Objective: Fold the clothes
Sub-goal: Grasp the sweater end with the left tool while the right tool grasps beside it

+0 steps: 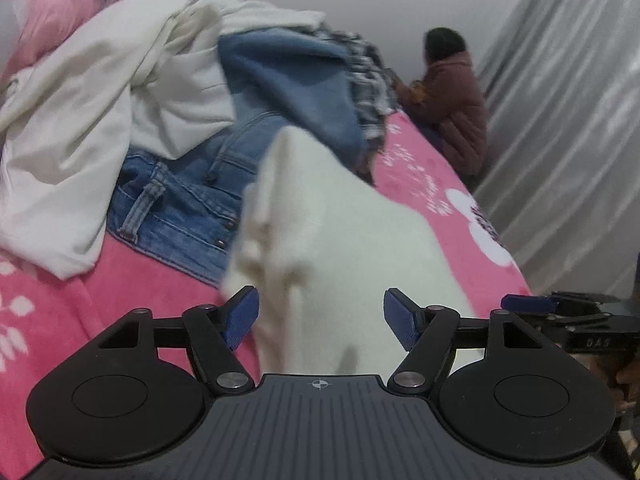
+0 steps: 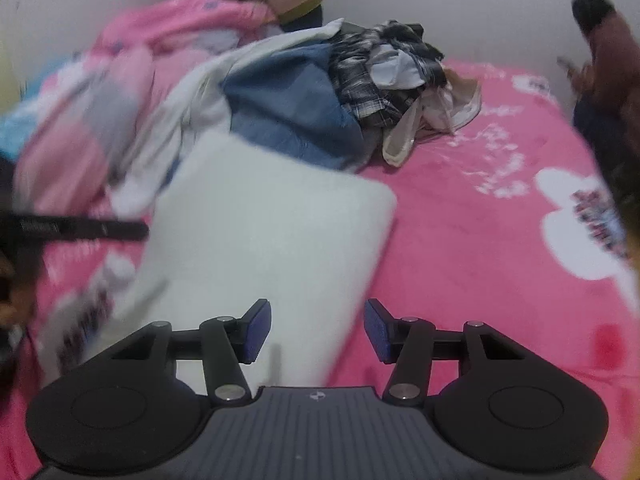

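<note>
Folding looks barely begun: one white garment (image 2: pixel 264 224) lies as a neat rectangle on the pink bed (image 2: pixel 460 240), toward its near edge. Behind it the pile (image 1: pixel 224 92) of jeans, whites and plaid waits unfolded. Left gripper (image 1: pixel 320 320) and right gripper (image 2: pixel 318 330) both stand apart, clamping nothing.

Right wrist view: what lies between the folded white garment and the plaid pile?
In the right wrist view, a blue denim garment lies between the white garment and the plaid pile, with the white garment's far edge overlapping it.
</note>
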`<act>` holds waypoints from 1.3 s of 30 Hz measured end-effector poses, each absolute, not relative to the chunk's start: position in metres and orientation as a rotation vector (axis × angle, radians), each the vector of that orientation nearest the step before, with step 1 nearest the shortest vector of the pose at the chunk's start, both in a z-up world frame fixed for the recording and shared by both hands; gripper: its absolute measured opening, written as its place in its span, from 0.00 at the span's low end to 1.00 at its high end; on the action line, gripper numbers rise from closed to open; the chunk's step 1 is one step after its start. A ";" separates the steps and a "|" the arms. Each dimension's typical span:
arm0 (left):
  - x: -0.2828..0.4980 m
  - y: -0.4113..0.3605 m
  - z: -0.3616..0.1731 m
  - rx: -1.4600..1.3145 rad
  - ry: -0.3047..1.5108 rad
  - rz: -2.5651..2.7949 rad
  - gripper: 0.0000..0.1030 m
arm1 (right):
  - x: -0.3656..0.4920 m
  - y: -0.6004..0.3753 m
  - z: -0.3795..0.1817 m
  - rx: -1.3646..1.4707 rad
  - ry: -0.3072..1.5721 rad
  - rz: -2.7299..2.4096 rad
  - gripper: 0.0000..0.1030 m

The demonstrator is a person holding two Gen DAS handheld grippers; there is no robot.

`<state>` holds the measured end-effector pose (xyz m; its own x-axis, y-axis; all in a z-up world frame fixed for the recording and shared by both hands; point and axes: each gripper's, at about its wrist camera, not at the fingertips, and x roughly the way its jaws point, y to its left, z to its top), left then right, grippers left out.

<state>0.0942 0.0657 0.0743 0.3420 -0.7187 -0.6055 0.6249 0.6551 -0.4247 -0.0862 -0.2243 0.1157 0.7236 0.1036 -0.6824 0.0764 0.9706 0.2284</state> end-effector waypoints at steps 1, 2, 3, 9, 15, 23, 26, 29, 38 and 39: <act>0.100 0.065 0.072 -0.141 0.868 -0.871 0.67 | -0.080 -0.234 0.113 0.302 0.744 0.034 0.53; 0.107 0.064 0.070 -0.157 0.883 -0.866 0.68 | -0.075 -0.243 0.109 0.357 0.724 0.053 0.54; 0.111 0.064 0.068 -0.169 0.896 -0.876 0.68 | -0.070 -0.254 0.105 0.423 0.709 0.070 0.57; 0.143 0.067 0.048 -0.246 1.020 -0.866 0.72 | -0.038 -0.281 0.079 0.521 0.769 0.070 0.60; 0.186 0.060 0.016 -0.403 1.198 -0.956 0.91 | -0.012 -0.298 0.052 0.619 0.785 0.144 0.66; 0.226 0.036 0.009 -0.419 1.268 -1.084 0.85 | 0.025 -0.321 0.024 0.802 0.777 0.221 0.66; 0.228 0.026 0.010 -0.380 1.274 -1.073 0.80 | 0.037 -0.317 0.024 0.789 0.782 0.213 0.63; 0.216 0.028 0.026 -0.326 1.257 -1.028 0.68 | 0.033 -0.303 0.038 0.678 0.772 0.192 0.56; 0.180 0.055 0.055 -0.350 1.255 -1.011 0.63 | 0.007 -0.264 0.092 0.388 0.681 0.242 0.43; 0.175 0.059 0.053 -0.382 1.263 -1.021 0.63 | 0.003 -0.262 0.096 0.381 0.670 0.257 0.43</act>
